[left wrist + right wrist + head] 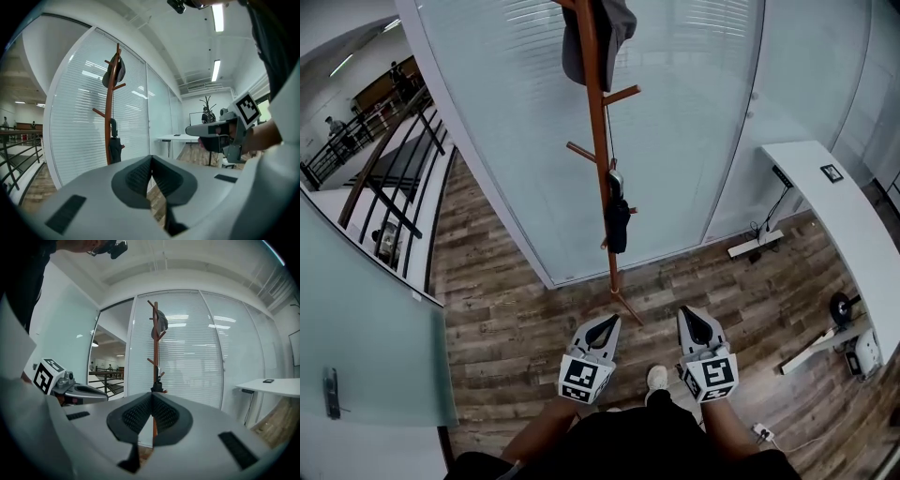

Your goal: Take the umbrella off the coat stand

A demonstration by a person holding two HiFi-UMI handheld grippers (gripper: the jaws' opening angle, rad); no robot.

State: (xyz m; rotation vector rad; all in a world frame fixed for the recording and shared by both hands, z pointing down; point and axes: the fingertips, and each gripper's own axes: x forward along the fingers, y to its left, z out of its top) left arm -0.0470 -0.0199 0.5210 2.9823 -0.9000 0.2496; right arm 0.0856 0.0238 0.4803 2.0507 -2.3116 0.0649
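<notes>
A tall brown wooden coat stand [598, 141] rises in front of a frosted glass wall. A folded black umbrella [619, 220] hangs from one of its lower pegs, and a grey cap [595, 42] hangs at the top. The stand [110, 108] and umbrella [115, 146] show left of centre in the left gripper view; the stand [155, 348] shows dead ahead in the right gripper view, its umbrella [158, 387] partly hidden by the jaws. My left gripper [602, 330] and right gripper [695, 325] are both shut and empty, side by side, short of the stand's foot.
A white desk [839, 211] runs along the right wall, with cables and a power strip [755, 244] on the floor beneath. A black stair railing [389, 183] lies beyond the glass at the left. A glass door [366, 319] stands at the near left. Wooden floor lies between me and the stand.
</notes>
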